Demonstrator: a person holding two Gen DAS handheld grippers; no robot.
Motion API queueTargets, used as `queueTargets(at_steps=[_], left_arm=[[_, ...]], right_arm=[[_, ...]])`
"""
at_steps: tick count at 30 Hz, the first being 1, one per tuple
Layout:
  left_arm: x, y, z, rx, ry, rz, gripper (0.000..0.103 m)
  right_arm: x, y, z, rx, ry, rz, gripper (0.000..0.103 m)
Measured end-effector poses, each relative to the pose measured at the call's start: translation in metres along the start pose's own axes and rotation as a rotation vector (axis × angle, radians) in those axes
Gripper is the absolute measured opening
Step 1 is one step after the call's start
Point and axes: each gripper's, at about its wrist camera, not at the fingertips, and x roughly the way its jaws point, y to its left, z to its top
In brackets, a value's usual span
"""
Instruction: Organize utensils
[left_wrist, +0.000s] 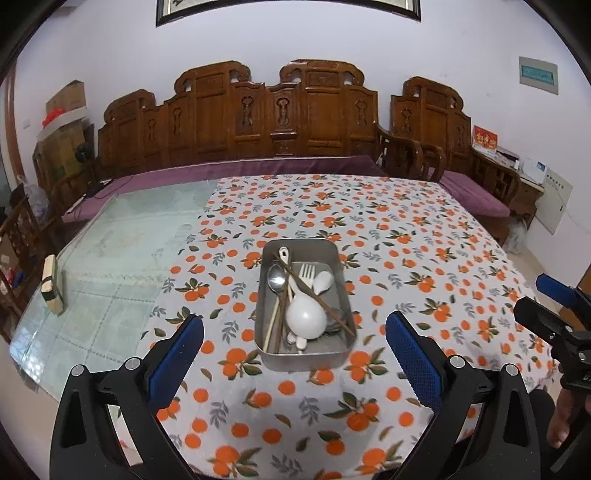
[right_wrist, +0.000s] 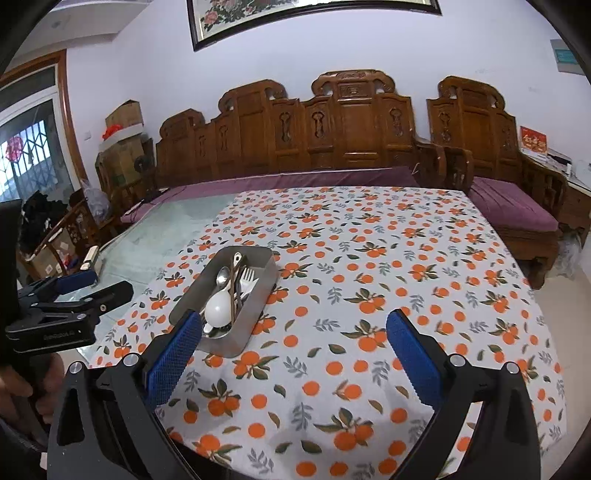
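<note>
A metal tray (left_wrist: 266, 321) stands on the orange-print tablecloth, straight ahead of my left gripper (left_wrist: 294, 332). It holds a large white ladle (left_wrist: 306, 315), a metal spoon (left_wrist: 277, 277), a white fork (left_wrist: 306, 273), a small white spoon (left_wrist: 322, 282) and brown chopsticks (left_wrist: 321, 301). My left gripper is open and empty, just short of the tray. My right gripper (right_wrist: 294, 332) is open and empty above the cloth, with the tray (right_wrist: 264, 282) and ladle (right_wrist: 218, 309) to its front left. Each gripper shows at the edge of the other's view, the right one (left_wrist: 554, 314) and the left one (right_wrist: 74, 295).
The tablecloth (left_wrist: 406, 258) covers the right part of a glass table (left_wrist: 110, 258). A small wooden block (left_wrist: 51, 284) stands at the table's left edge. A carved wooden bench with purple cushions (left_wrist: 258, 166) runs behind the table. Boxes are stacked at the back left.
</note>
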Motion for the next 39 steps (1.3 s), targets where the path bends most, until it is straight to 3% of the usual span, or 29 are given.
queueTargets(at_steps=[12,24,39], left_arm=[[-0.056,-0.025,0.004,0.016,-0.072,-0.016,0.095],[-0.121,-0.037,0.034,0.015,-0.21,-0.046,0.095],[-0.137,-0.037,0.034,0.009,-0.237,-0.041,0.095]], right_arm=[[-0.065,0.003,0.012,-0.013,-0.098,-0.045,0.1],[-0.129,0.018,0.039,-0.066,-0.251,-0.077,0.1],[-0.142,0.019,0.042,-0.063,-0.272,-0.088,0.1]])
